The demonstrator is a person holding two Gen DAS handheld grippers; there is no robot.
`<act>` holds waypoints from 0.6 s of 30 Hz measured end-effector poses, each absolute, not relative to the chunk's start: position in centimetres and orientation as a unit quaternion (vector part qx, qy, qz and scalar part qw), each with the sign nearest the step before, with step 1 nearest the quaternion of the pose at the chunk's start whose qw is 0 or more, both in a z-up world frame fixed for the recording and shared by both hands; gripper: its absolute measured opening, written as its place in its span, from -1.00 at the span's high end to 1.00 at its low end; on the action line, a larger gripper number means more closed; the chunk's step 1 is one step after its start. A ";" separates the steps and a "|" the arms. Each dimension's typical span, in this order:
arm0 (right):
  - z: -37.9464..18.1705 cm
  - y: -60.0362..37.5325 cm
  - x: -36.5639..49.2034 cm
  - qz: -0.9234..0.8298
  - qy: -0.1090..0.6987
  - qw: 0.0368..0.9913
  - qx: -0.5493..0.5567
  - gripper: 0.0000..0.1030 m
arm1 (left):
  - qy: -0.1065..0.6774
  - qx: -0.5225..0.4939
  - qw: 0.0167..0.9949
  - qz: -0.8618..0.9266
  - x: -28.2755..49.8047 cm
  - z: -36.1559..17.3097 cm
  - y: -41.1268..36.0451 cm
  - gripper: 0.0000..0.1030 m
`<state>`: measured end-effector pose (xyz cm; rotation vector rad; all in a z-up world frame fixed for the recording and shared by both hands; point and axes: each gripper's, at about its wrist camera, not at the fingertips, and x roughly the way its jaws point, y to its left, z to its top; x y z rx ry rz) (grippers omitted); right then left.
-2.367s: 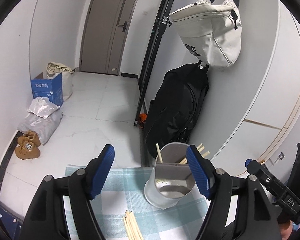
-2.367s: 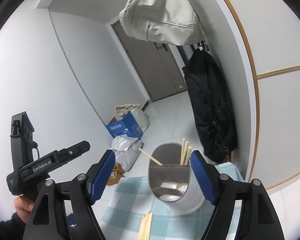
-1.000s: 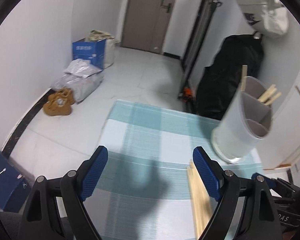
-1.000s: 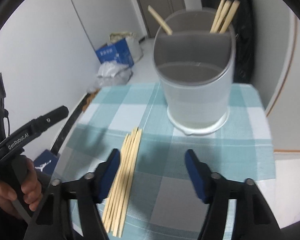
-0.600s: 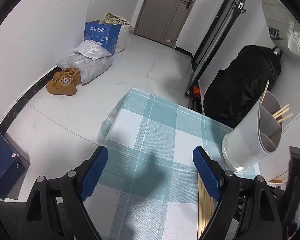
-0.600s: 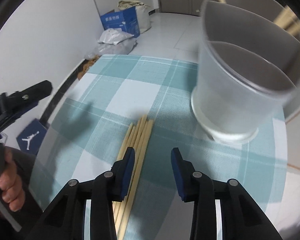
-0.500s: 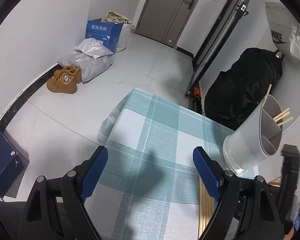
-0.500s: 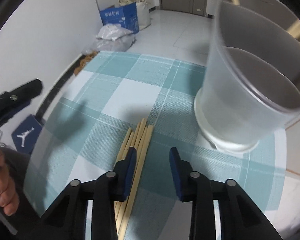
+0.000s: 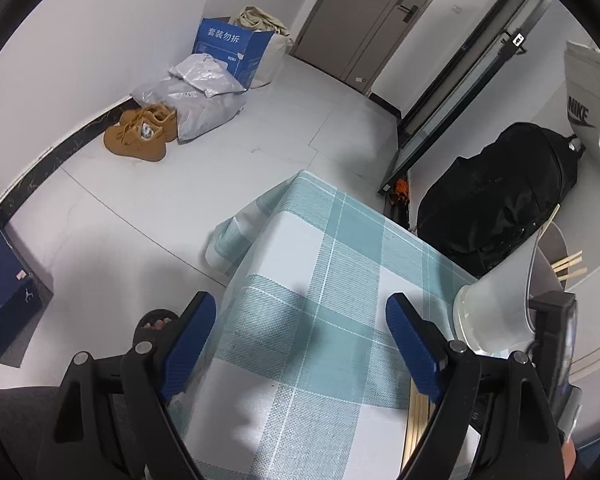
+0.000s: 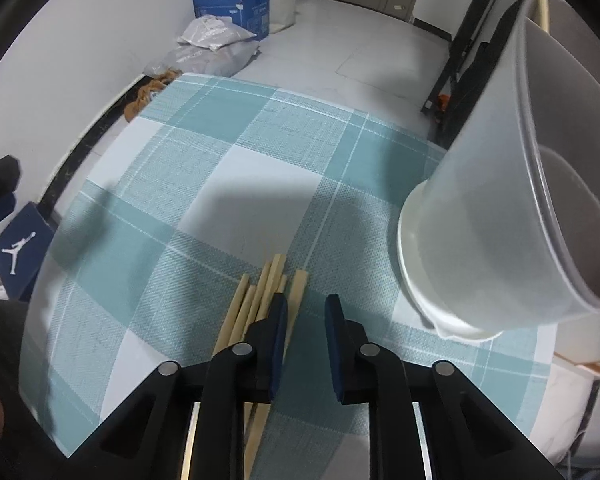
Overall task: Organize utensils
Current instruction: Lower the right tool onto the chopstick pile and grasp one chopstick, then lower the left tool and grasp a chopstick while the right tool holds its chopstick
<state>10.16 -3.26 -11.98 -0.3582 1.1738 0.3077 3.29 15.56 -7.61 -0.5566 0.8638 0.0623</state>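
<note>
Right wrist view only: right hand-held gripper (image 10: 305, 308) low over the chopsticks (image 10: 260, 300) lying in a bundle on the checked tabletop (image 10: 240, 184). Jaws narrowed to a slim gap, just been closing; left pad over the right side of the bundle, rightmost stick running up between the pads, no clear squeeze on it. Cannot tell whether the pads touch the wood. Grey divided utensil holder (image 10: 500, 208) upright just right of the bundle, one stick tip poking above its far rim.

Left wrist view only: left hand-held gripper (image 9: 296, 344) wide, nothing between the pads, over the tabletop (image 9: 340, 248) near its left edge. Same utensil holder (image 9: 500, 308) at far right, two or three stick ends showing in its far compartment. Loose chopsticks (image 9: 416, 420) mostly hidden behind the right finger, only a strip visible. Also here: sandalled foot (image 9: 156, 324) on the floor, tan shoes (image 9: 140, 136), blue box (image 9: 232, 48), black backpack (image 9: 500, 200).

Versus a second ago: right jaws then stood well apart, holder straight ahead; now tilted down, close on the bundle, holder off to the right. Left opening unchanged; view rolled, holder shifted toward the right edge of the frame.
</note>
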 end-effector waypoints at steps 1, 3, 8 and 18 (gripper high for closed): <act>-12.2 -3.2 10.4 0.141 0.556 0.802 -0.168 0.69 | 0.413 -0.266 0.871 0.030 3.3 -7.6 15.7 -0.63; -12.1 -3.1 10.4 0.138 0.556 0.802 -0.169 0.70 | 0.412 -0.265 0.871 0.029 3.2 -7.5 15.7 -0.63; -12.0 -2.3 11.2 0.134 0.553 0.804 -0.174 0.72 | 0.412 -0.254 0.875 0.027 3.3 -7.4 15.6 -0.63; -9.6 -3.2 9.8 0.165 0.529 0.822 -0.128 0.89 | 0.434 -0.231 0.871 0.013 3.6 -8.2 14.9 -0.63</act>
